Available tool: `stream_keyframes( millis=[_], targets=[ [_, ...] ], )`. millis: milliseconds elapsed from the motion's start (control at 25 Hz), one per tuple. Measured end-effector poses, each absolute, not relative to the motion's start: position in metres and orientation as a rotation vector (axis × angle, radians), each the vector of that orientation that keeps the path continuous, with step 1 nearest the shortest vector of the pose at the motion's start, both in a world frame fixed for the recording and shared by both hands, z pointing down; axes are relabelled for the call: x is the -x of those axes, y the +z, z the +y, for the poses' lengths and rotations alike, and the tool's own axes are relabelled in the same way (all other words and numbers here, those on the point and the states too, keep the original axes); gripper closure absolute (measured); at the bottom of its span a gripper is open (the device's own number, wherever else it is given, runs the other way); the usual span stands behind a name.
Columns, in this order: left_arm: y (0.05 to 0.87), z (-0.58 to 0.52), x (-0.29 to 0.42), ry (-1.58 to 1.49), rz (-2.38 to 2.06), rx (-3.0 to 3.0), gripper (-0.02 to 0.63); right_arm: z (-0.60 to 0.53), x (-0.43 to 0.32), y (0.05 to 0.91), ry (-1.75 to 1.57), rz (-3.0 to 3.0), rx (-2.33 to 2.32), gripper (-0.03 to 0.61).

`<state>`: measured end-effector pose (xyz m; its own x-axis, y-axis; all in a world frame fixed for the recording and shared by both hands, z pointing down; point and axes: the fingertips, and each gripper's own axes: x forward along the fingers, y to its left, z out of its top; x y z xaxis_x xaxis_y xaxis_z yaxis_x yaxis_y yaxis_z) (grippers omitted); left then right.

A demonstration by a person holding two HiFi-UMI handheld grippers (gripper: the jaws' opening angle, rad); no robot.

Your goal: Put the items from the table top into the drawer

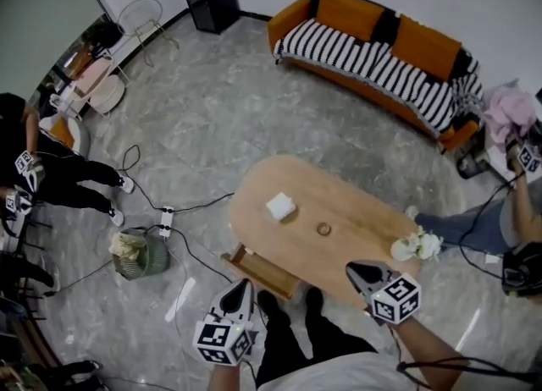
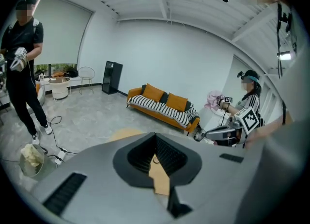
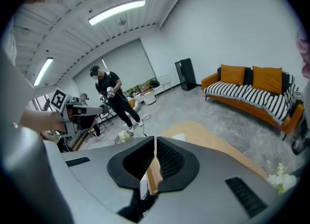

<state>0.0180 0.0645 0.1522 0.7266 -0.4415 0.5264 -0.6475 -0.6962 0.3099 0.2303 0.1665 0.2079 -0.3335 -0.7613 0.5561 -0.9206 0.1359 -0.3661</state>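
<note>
Resting on the oval wooden table (image 1: 364,220), a square white block (image 1: 280,206), a small ring (image 1: 323,229)

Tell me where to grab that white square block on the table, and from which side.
Pinch the white block across two opposite flat sides, coming down from above. It lies flat and alone on the table, apart from the ring, so its edges look free all round.
</note>
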Motion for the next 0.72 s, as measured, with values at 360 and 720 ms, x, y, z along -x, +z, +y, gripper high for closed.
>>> stream_keyframes(
  millis=[360,720],
  targets=[
    [0.216,0.052,-0.011,0.584,-0.839,-2.358,0.614,0.149,-0.219,0.266,1.072,-2.192,-1.580,0.538],
    [0.285,0.049,-0.020,0.620,-0.779,-2.362,0.614,0.134,-0.229,0.330,1.098,-2.176,-1.551,0.538]
  ],
)
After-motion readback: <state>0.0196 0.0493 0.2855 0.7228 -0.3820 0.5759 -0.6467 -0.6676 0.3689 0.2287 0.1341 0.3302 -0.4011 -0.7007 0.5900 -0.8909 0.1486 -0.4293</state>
